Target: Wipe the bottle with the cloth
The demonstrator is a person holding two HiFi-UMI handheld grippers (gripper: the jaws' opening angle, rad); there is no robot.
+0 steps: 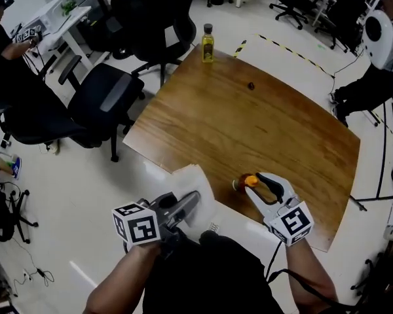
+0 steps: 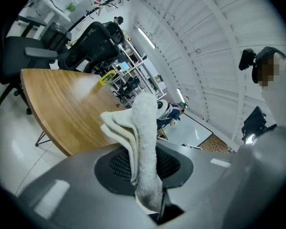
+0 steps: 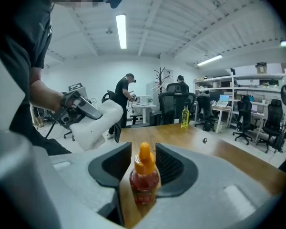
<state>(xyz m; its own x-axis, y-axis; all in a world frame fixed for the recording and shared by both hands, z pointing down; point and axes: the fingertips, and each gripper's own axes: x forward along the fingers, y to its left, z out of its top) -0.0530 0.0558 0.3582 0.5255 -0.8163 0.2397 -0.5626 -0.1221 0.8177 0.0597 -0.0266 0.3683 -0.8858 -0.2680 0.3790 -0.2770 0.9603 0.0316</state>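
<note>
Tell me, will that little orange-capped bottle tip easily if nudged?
Probably tippy: the bottle stands upright, narrow and tall, on the smooth table. Small and plastic-looking, so likely light. Its round body could roll if toppled.

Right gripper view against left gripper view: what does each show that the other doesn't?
Only the right gripper view: the bottle, standing on the table between the right tongs, which are open around it. Only the left gripper view: the left tongs shut on the cloth, seen close up. Both: the cloth and the wooden table.
</note>
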